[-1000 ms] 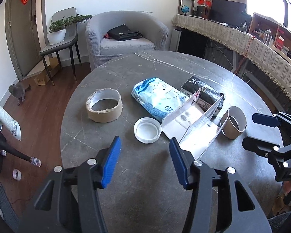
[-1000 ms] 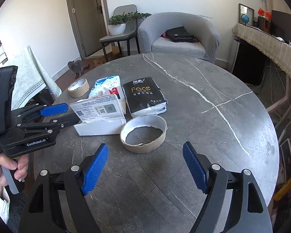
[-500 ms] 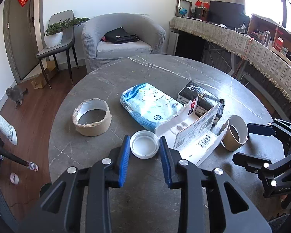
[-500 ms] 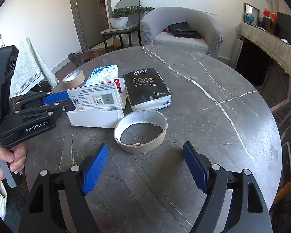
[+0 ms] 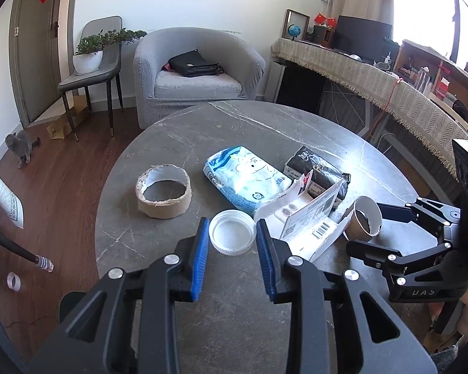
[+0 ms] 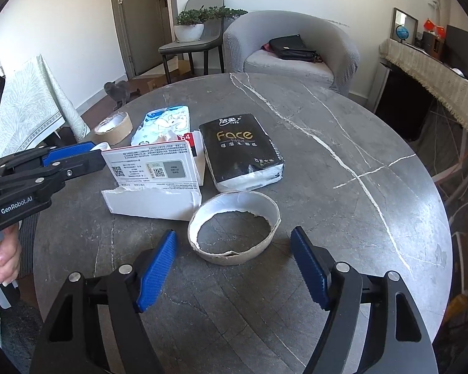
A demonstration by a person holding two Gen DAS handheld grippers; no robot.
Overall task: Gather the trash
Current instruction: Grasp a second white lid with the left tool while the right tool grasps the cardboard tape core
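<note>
Left tool point(image 5: 232, 243) has neared the white lid point(image 5: 232, 231), both tools released over grey marble table point(image 5: 171, 143).

A home living room. A grey upholstered tub armchair point(image 5: 199, 71) with a black leather bag point(image 5: 192, 63) on its seat stands behind the round grey marble-veined table point(image 5: 177, 137). A grey cat point(image 5: 20, 147) walks on the dark wooden floor point(image 5: 59, 187), a potted green plant point(image 5: 89, 53) sits on a grey dining chair point(image 5: 90, 74), and a small blue globe point(image 5: 292, 30) rests on a fringed-cloth sideboard point(image 5: 358, 74).
</note>
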